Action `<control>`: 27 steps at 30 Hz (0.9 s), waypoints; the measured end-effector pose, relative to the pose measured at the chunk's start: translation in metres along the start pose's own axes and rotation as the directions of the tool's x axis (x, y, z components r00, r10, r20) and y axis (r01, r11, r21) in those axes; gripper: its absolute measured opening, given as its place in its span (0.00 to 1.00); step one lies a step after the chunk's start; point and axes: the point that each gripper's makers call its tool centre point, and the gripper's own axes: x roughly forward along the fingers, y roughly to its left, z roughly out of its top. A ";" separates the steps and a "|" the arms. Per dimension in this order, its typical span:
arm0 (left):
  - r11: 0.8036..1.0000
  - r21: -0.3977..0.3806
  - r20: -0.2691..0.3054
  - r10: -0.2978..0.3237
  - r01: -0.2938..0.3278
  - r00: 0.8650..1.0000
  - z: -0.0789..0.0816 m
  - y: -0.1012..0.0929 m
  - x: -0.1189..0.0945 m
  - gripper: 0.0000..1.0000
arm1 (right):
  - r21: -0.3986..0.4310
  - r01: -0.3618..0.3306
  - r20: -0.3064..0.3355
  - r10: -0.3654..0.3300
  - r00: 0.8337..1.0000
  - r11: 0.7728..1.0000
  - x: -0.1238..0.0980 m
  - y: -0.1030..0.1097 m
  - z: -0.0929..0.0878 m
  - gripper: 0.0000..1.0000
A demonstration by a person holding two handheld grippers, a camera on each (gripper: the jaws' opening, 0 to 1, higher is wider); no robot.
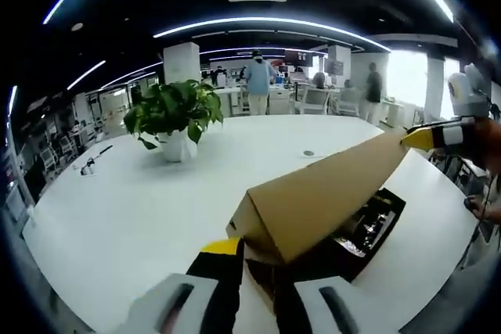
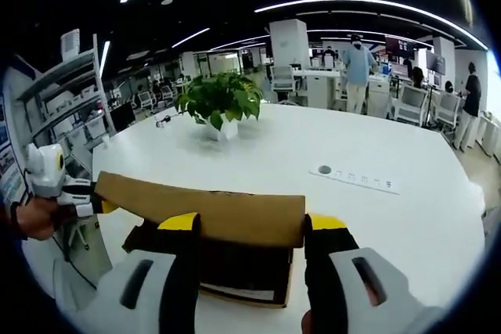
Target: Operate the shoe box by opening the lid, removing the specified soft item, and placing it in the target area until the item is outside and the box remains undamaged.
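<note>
Broad white round-edged counter (image 1: 117, 217) underneath everything, stretching back into an open office with people standing far behind. On it, near the closer edge, sits the brown cardboard shoe box (image 2: 235, 275), dark inside, with its plain brown cardboard lid (image 1: 329, 193) raised and tilted up off the body like a ramp. Well apart toward the far side, a leafy green plant in a white pot (image 1: 174, 119), and beside the box's far flank a small round grey disc (image 2: 325, 170) set into the counter top.

Left hand-held gripper (image 1: 254, 271) at one end of the lid, yellow-tipped jaws set either side of the lid's corner; seen in the right gripper view (image 2: 98, 202) pinching that end (grip looks closed on the cardboard). Right hand-held gripper (image 2: 250, 228) with jaws standing wide, straddling the lid's long edge, apparently not clamping it; its yellow tip (image 1: 419, 138) touching the lid's far corner in the left gripper view.

Step in hand, by judgement: opening the lid, partly done. Soft item not made out, only dark glossy shapes inside the box (image 1: 368, 228). Next calls for swinging the lid fully back, gently enough not to tear the cardboard, then freeing one gripper to reach in
</note>
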 end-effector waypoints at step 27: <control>1.000 0.010 -0.013 0.029 -0.029 0.999 0.014 0.013 0.004 0.06 | -0.064 -0.127 0.040 0.130 0.991 0.990 0.009 0.009 0.022 0.62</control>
